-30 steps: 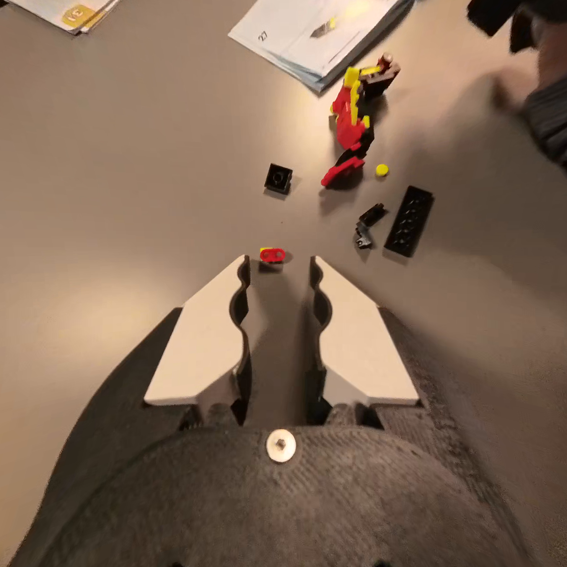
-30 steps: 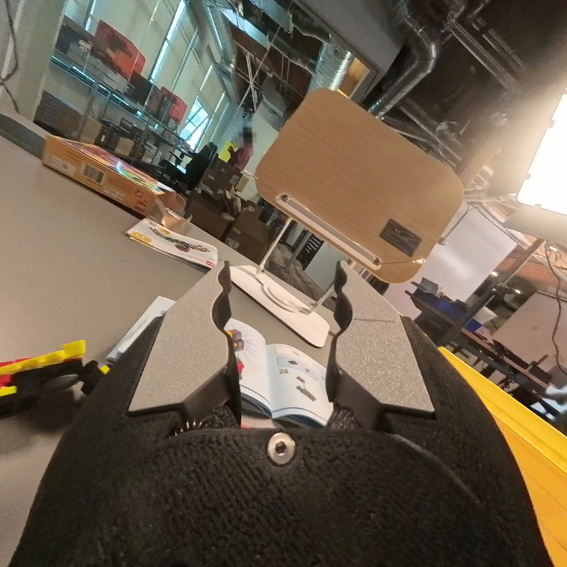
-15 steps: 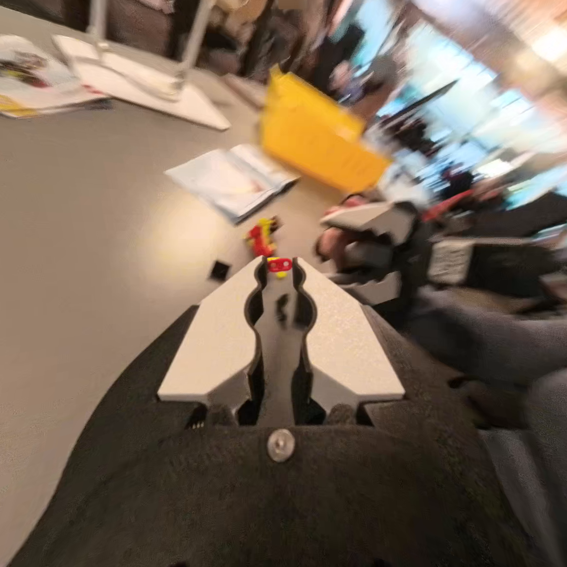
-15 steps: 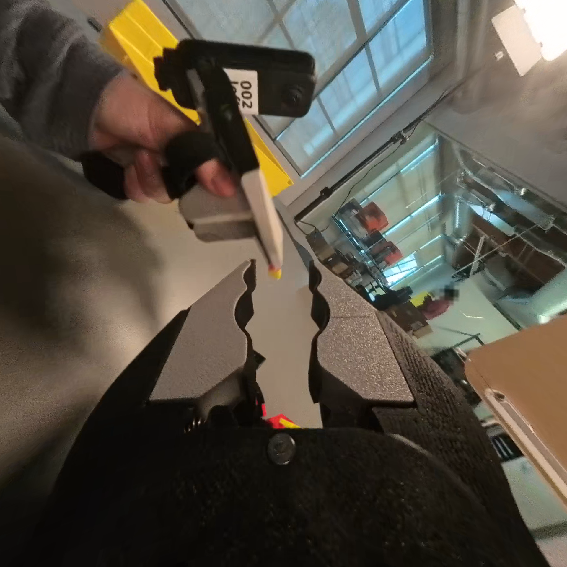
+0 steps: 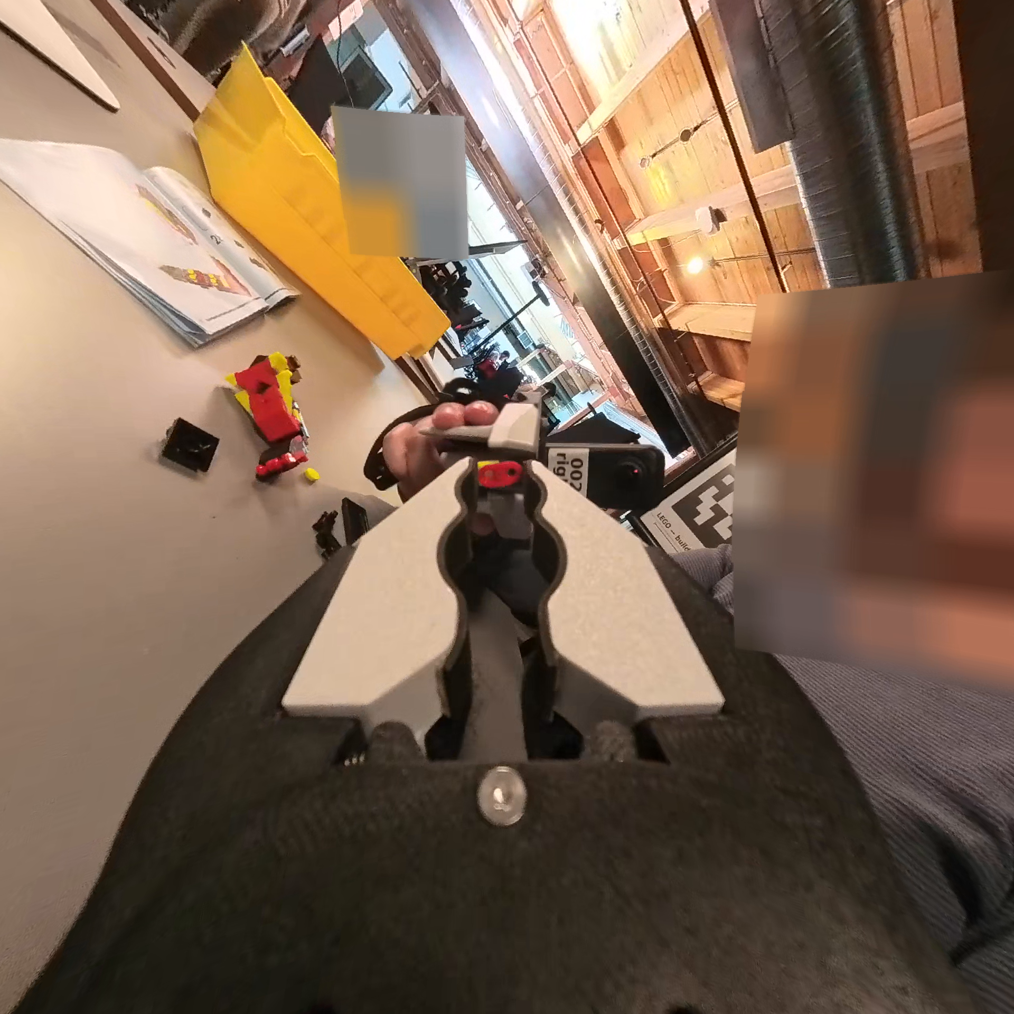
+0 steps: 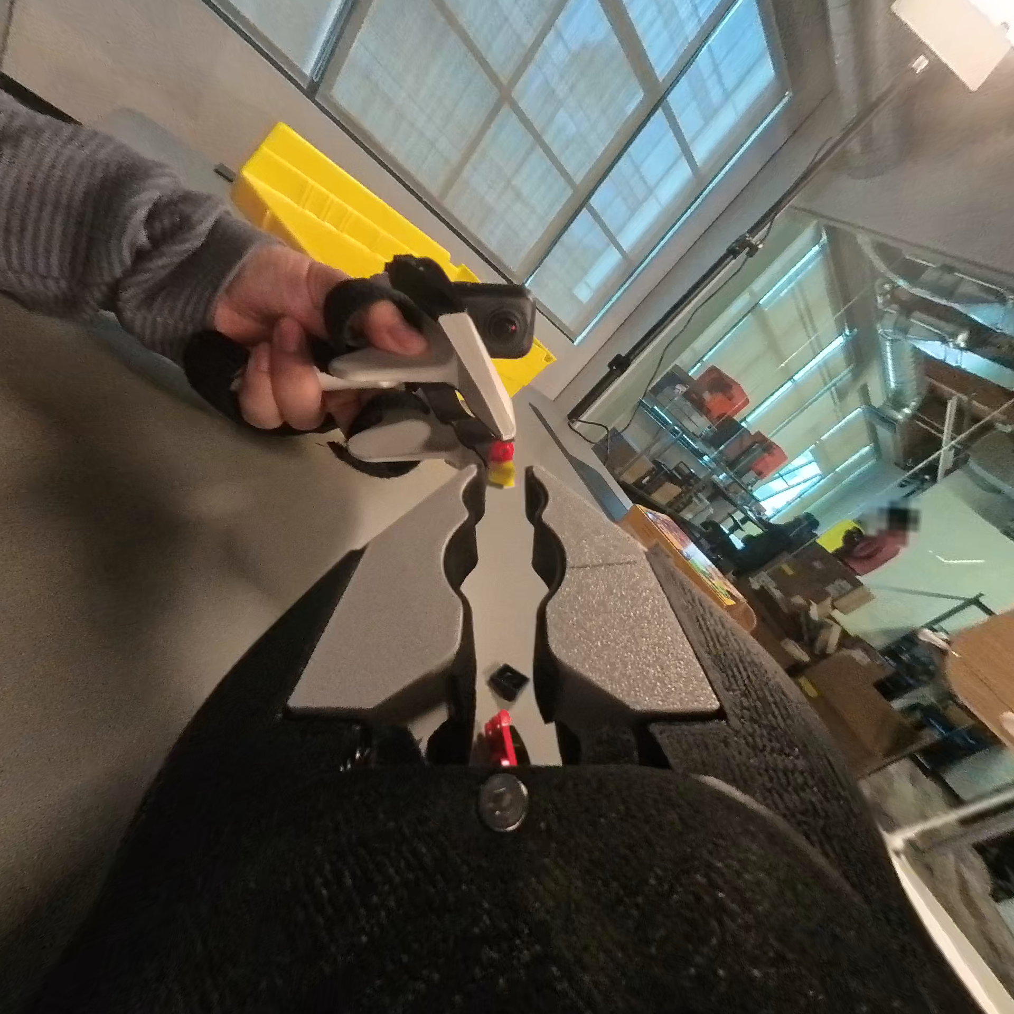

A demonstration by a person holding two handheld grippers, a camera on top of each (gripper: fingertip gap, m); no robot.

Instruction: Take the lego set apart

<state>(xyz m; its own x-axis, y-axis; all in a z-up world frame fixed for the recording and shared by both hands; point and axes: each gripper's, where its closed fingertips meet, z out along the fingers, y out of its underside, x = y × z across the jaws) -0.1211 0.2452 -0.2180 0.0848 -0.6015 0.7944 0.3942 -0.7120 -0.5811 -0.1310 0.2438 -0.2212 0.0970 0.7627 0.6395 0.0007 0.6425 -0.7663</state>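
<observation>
A: What did the surface and room look like?

B: A plain beige table [image 5: 99,576] lay nearest, scattered with loose black bricks [image 5: 189,445]. Farther off sat the partly stripped red and yellow lego model [image 5: 269,409], an open instruction booklet [image 5: 148,241], then a yellow bin [image 5: 307,219] at the table's edge. Beyond were big windows and shelving.

A: And the small piece?

B: The left tool [image 5: 498,472] was closed tight on the red and yellow piece [image 5: 498,473], held above the table, its long axis crosswise between the tips. In the right wrist view its yellow end pointed down toward the right tool [image 6: 503,482].

A: That tool's state?

B: Narrowly parted, gripping nothing, its tips just beside the yellow end.
</observation>
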